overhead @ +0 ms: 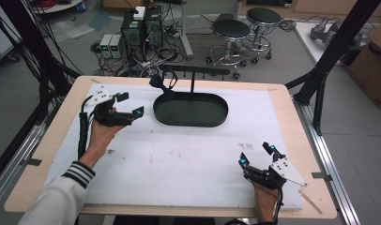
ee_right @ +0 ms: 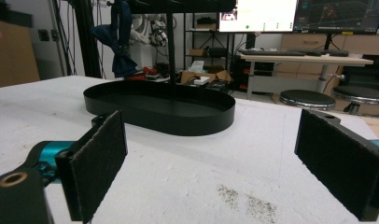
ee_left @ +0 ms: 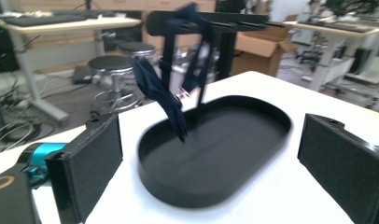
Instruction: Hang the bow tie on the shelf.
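Note:
A black oval tray lies at the back middle of the white mat, with a T-shaped rack rising from it. A dark blue bow tie hangs by its strap from the rack's left end, over the tray's left rim. My left gripper hovers just left of the tray, open and holding nothing. In the left gripper view the bow tie dangles ahead of the open jaws, above the tray. My right gripper rests at the front right, open and holding nothing, facing the tray and the bow tie.
A white mat covers most of the wooden table. Black frame posts stand at the right edge. Stools, computers and cables sit on the floor beyond the far edge.

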A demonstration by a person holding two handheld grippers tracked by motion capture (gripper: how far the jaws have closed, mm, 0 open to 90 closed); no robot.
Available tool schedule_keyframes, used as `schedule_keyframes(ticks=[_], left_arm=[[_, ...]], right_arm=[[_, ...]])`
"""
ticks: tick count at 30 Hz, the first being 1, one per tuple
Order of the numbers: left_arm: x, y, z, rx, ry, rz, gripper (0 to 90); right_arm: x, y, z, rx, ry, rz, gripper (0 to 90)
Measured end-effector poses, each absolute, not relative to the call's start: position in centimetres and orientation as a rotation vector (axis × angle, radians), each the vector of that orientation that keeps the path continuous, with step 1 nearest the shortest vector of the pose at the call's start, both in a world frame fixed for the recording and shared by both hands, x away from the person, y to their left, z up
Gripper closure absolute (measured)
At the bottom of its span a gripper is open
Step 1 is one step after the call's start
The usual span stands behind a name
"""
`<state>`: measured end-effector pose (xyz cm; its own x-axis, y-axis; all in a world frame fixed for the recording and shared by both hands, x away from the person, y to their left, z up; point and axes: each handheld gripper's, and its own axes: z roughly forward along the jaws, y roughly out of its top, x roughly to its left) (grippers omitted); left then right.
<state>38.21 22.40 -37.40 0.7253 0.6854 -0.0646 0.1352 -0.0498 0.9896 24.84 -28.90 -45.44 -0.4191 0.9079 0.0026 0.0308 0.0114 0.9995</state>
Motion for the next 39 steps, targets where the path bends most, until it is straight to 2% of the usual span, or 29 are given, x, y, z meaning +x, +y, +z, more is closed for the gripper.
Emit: schedule_keyframes(ticks=[7,13,26,39], left_arm=[[32.9,25.1,-39.8,1.555,0.622,0.559,6.9],[30.8,27.3,-41.7,1.536,0.644,0.564,6.9],[28.8,28.7,-45.3,1.453,0.667,0.591,6.9],[28.3,28.8,-45.5,1.424,0.643,0.635,7.4]], right_arm=[[24.9,-28.9,-45.4,0.999,1.544,1.492,8.2],[24.9,-28.8,-45.4,1.005,1.550,1.489,8.2],[25.0,-28.7,-45.4,1.008,1.562,1.472,8.2],[24.8,-28.8,-45.4,1.004,1.539,1.483,8.2]])
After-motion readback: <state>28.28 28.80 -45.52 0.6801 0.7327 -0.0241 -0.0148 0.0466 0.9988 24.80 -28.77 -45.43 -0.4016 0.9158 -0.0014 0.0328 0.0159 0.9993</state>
